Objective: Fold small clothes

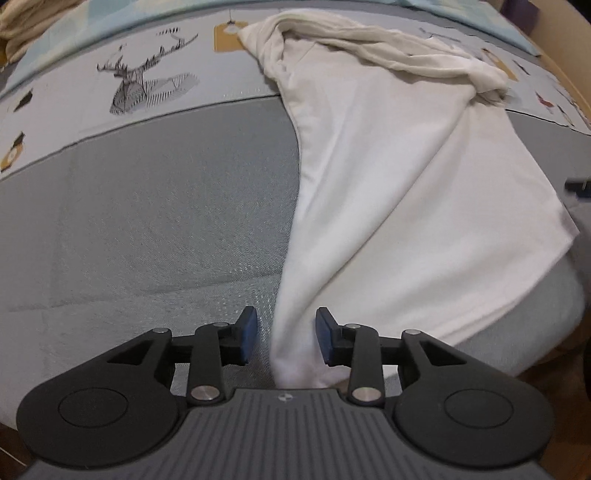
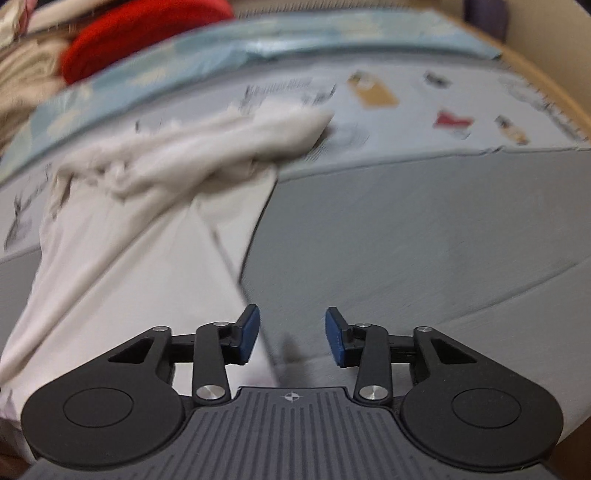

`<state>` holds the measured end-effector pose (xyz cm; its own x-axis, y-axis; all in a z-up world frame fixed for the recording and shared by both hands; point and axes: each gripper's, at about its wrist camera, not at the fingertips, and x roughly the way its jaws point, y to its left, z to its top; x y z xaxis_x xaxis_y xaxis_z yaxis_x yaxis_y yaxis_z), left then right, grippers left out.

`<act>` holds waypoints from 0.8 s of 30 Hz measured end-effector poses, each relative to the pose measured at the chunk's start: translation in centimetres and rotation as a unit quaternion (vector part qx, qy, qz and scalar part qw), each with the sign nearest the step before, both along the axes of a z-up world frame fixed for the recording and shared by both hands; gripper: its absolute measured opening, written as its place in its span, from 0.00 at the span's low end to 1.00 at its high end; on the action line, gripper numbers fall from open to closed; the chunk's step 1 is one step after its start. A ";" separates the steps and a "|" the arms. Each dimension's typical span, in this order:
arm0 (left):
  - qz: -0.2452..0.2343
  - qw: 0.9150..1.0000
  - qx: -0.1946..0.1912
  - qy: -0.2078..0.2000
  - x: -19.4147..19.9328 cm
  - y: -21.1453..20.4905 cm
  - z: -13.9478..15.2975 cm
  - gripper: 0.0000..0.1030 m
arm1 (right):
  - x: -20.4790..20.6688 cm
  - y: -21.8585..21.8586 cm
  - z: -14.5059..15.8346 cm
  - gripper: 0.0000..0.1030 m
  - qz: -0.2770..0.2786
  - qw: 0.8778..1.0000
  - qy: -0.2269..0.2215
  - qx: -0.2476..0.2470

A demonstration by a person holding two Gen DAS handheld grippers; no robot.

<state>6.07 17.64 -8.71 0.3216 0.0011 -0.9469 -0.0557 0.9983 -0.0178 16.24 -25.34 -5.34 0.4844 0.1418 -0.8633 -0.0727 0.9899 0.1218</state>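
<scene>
A white garment (image 1: 388, 184) lies on the grey bed surface (image 1: 147, 221), bunched and rolled at its far end and flatter toward me. One narrow corner of it runs down between the blue pads of my left gripper (image 1: 286, 336), whose jaws stand apart without pressing on it. In the blurred right wrist view the same garment (image 2: 129, 258) fills the left half. Its near edge ends beside the left pad (image 2: 249, 332) of my right gripper (image 2: 291, 336), which is open over bare grey surface (image 2: 406, 240) with nothing between its fingers.
A printed sheet with a deer drawing (image 1: 147, 74) covers the far part of the bed. Cream cloth (image 1: 22, 26) is piled at the far left, and a red item (image 2: 140, 33) lies with it. A wooden bed edge (image 2: 554, 74) runs along the right.
</scene>
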 end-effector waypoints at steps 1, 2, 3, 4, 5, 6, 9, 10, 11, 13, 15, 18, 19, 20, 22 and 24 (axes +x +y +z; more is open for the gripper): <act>0.000 1.000 -0.001 0.005 0.2 -0.2 -0.2 0.38 | 0.4 0.7 -0.9 0.49 0.005 1.000 0.024 -0.004; 0.000 1.000 0.000 0.009 -0.2 -0.5 -0.3 0.38 | 0.6 1.4 -1.8 0.49 0.011 0.999 0.046 -0.011; -0.002 1.000 0.003 0.015 0.2 -0.7 -0.6 0.38 | 0.8 2.1 -2.9 0.49 0.018 0.997 0.075 -0.024; -0.003 1.000 0.006 0.018 0.5 -0.8 -0.8 0.38 | 0.8 2.8 -3.7 0.49 0.024 0.995 0.092 -0.033; -0.003 1.000 0.009 0.021 0.6 -1.0 -1.1 0.37 | 0.7 3.3 -4.1 0.49 0.029 0.994 0.098 -0.043; -0.002 1.000 0.011 0.024 0.9 -1.1 -1.3 0.37 | 0.5 3.9 -4.1 0.46 0.037 0.994 0.088 -0.056; 0.010 0.999 0.010 0.029 1.3 -1.2 -1.8 0.21 | -0.2 4.6 -3.5 0.07 0.075 0.993 0.068 -0.052; 0.012 1.000 0.007 0.028 1.4 -1.2 -1.9 0.10 | -0.4 4.2 -3.0 0.06 0.076 0.994 0.058 -0.047; 0.011 1.000 -0.002 0.023 1.6 -1.5 -1.7 0.07 | -0.6 3.3 -2.4 0.04 0.074 0.995 0.047 -0.040; -0.008 0.999 -0.032 -0.006 2.0 -3.0 -0.8 0.06 | -0.7 0.9 -0.9 0.02 0.047 0.998 0.019 -0.029; -0.036 0.997 -0.063 -0.031 2.3 -4.9 0.2 0.06 | -1.3 -1.8 1.5 0.00 0.012 0.998 -0.037 -0.056; -0.077 0.992 -0.088 -0.047 2.8 -8.1 1.0 0.06 | -2.7 -5.6 3.2 0.00 -0.041 0.987 -0.082 -0.130; -0.087 0.992 -0.082 -0.045 2.8 -8.8 1.1 0.06 | -2.8 -6.9 3.2 0.00 -0.063 0.987 -0.076 -0.127; -0.095 0.992 -0.074 -0.040 2.8 -9.4 1.0 0.06 | -2.9 -8.0 3.0 0.00 -0.077 0.988 -0.064 -0.117; -0.101 0.993 -0.051 -0.026 2.6 -9.3 0.7 0.06 | -3.1 -9.1 2.5 0.00 -0.085 0.990 -0.049 -0.105; -0.084 0.996 -0.006 -0.001 2.3 -7.7 0.3 0.06 | -3.4 -8.2 2.3 0.00 -0.057 0.992 -0.047 -0.105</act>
